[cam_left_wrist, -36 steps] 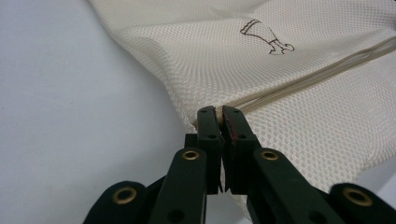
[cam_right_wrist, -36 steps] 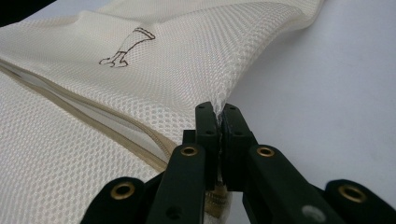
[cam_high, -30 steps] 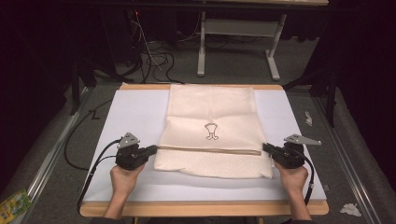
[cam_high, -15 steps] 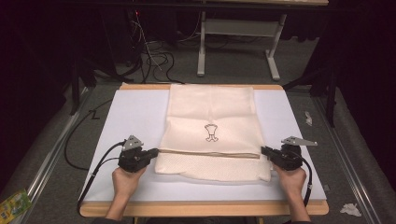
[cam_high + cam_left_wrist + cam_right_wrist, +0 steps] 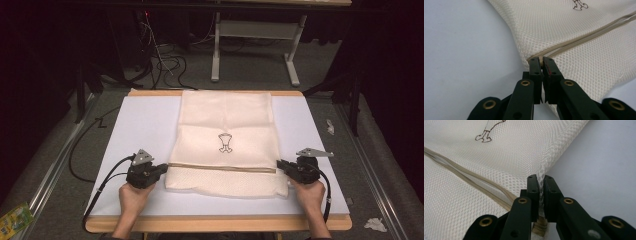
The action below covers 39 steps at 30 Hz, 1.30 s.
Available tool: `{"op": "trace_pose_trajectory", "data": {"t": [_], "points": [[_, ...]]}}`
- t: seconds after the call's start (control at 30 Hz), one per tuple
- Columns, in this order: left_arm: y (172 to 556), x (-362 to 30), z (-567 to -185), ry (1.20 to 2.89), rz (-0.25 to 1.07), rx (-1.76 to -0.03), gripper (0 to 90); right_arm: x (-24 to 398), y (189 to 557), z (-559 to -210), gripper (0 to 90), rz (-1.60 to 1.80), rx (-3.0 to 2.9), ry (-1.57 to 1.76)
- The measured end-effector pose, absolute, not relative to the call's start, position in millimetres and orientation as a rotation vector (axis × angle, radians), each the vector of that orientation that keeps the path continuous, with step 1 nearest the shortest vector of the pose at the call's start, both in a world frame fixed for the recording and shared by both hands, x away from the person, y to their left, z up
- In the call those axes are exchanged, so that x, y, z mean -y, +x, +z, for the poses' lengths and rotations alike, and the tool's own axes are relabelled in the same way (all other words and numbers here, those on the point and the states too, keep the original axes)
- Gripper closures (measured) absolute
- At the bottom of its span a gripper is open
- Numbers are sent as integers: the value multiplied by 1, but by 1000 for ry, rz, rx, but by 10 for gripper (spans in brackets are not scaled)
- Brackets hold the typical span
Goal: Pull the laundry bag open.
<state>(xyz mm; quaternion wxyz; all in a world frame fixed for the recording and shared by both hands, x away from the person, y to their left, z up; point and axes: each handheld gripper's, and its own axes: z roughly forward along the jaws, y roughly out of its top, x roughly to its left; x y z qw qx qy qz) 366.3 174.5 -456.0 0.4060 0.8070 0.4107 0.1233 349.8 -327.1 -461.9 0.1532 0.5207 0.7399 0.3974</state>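
Both grippers are pinching the mesh laundry bag lying flat on the white table; left gripper is clamping the zipper end; right gripper has just been easing its jaws slightly, mesh between them, so probably letting go soon.

Bare counter is left outside both sets of fingers; between them, passage is blocked by the mesh bag.

A wood-edged table carries a white mat, with a cream mesh bag lying flat on it.
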Motion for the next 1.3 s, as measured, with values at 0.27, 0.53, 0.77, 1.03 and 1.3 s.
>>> {"op": "trace_pose_trajectory", "data": {"t": [0.27,0.53,0.77,1.03,1.3], "points": [[364,-174,-460,2052,326,-1034,820,326,349,-462,782,1108,-2121,1493],[362,-176,-455,2007,359,-1021,673,328,343,-455,582,1112,-2062,1452],[360,-186,-444,1952,415,-1034,543,339,333,-446,474,1141,-1970,1415],[360,-198,-436,1892,454,-1058,495,355,327,-440,455,1176,-1895,1405],[363,-212,-432,1849,465,-1095,487,372,324,-438,464,1202,-1841,1444]]}}
